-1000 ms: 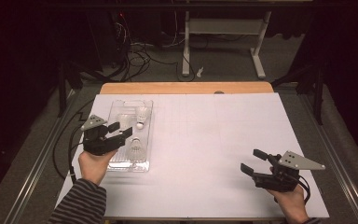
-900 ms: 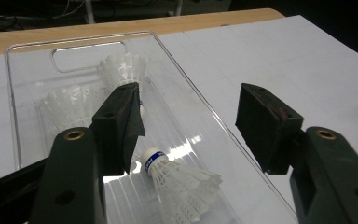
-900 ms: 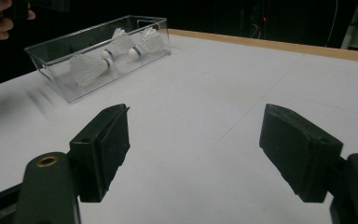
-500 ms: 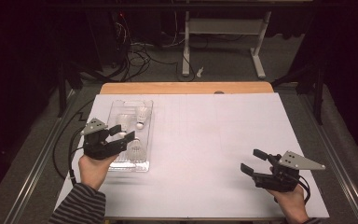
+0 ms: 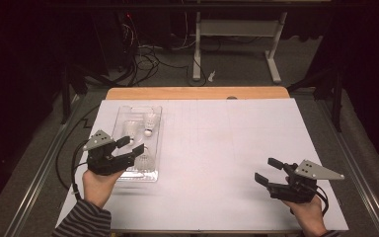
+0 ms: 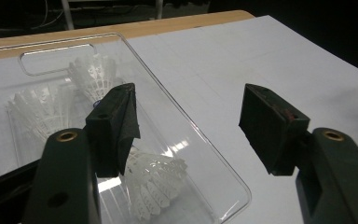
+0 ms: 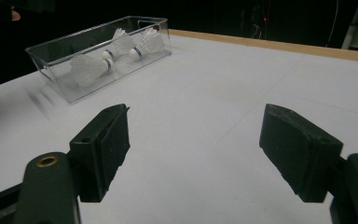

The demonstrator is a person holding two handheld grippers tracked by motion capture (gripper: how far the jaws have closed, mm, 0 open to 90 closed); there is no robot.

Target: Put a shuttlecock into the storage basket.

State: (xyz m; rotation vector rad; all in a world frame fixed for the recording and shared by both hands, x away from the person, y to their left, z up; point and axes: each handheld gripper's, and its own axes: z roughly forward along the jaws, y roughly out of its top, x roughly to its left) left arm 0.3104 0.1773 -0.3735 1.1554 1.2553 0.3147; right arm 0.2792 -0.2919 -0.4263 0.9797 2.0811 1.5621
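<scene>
The shuttlecocks sit in a clear plastic box [image 5: 139,140], and that box is the landmark for everything here. The nearest shuttlecock [image 6: 156,179] lies on its side at the box's near end, just beneath the left gripper [image 6: 189,123], whose jaws stand wide apart with nothing between them. One jaw hangs over the inside of the box, the other outside its long wall, above the paper.

I would judge a shuttlecock very light and easily crushed: the white skirt is thin and springy, and a hard pinch could bend it. The rounded cork base is the firm part and looks the safer place to grip, with a gentle squeeze. Being so light, it may roll or skip away if nudged.

Two more shuttlecocks [image 6: 93,77] lie toward the far end of the box, skirts fanned out, close together; from the right gripper view all three show through the wall [image 7: 100,58], each with a dark band by the cork. The box itself is open-topped, stiff and smooth-walled, with a handle slot cut at its far end, and could slide on the paper.

Well away from the box, across the white paper sheet [image 5: 227,148], the right gripper [image 5: 272,173] rests low, jaws also spread and empty, pointing back toward the box.
</scene>
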